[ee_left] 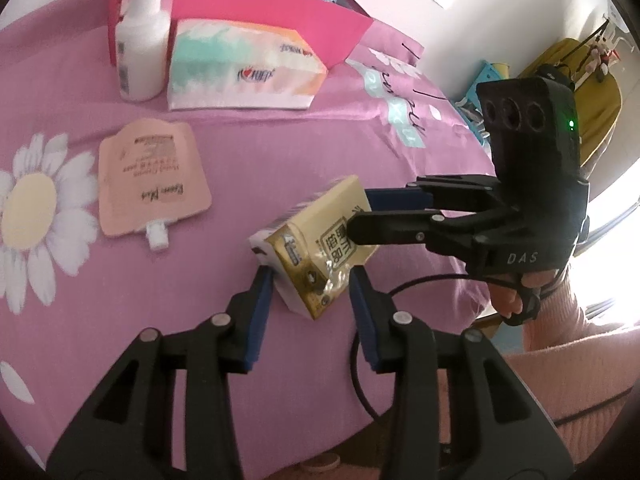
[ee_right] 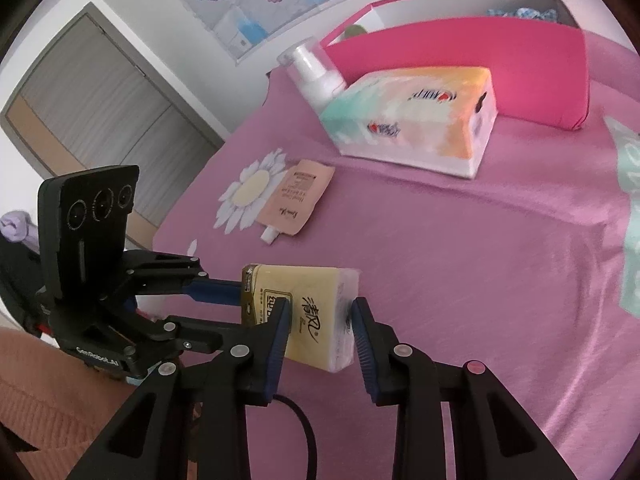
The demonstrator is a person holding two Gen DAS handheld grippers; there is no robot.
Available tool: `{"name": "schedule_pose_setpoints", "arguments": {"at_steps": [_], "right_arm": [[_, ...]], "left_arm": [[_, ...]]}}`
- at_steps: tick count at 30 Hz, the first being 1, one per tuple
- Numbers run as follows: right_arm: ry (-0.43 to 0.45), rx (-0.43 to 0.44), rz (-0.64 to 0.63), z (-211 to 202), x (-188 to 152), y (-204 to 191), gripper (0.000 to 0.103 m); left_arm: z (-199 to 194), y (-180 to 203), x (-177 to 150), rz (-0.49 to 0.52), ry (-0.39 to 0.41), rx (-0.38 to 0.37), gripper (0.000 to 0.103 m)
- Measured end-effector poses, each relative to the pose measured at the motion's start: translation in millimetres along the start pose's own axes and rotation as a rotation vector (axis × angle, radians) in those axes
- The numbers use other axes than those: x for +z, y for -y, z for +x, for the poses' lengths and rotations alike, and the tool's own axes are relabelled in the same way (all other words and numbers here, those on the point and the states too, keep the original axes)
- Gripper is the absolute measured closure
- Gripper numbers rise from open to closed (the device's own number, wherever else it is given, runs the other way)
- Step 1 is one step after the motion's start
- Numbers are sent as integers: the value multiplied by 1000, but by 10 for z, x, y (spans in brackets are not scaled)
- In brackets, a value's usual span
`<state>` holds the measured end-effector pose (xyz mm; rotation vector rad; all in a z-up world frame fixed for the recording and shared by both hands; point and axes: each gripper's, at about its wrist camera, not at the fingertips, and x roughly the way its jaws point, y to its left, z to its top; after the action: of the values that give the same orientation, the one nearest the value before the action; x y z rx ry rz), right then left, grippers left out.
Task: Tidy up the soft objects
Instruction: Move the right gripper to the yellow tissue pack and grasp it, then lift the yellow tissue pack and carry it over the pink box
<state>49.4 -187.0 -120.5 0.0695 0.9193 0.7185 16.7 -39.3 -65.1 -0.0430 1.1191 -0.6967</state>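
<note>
Two grippers: both on tissue pack (ee_left: 316,252)
left gripper (ee_left: 310,280): fingers narrow, clamping pack's ends
right gripper (ee_right: 320,312): fingers narrow, clamping pack's sides
pack: held above pink bedspread (ee_right: 460,264)

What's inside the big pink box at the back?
Inside the pink box, something blue and white peeks over the wall. The front wall hides everything lower down.
</note>
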Motion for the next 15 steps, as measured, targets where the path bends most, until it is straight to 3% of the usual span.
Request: {"name": "schedule_pose_setpoints", "arguments": {"at_steps": [15], "right_arm": [[116,-55,5,-288,195,55,72]], "left_arm": [[-44,156,310,69,57,27,62]]}}
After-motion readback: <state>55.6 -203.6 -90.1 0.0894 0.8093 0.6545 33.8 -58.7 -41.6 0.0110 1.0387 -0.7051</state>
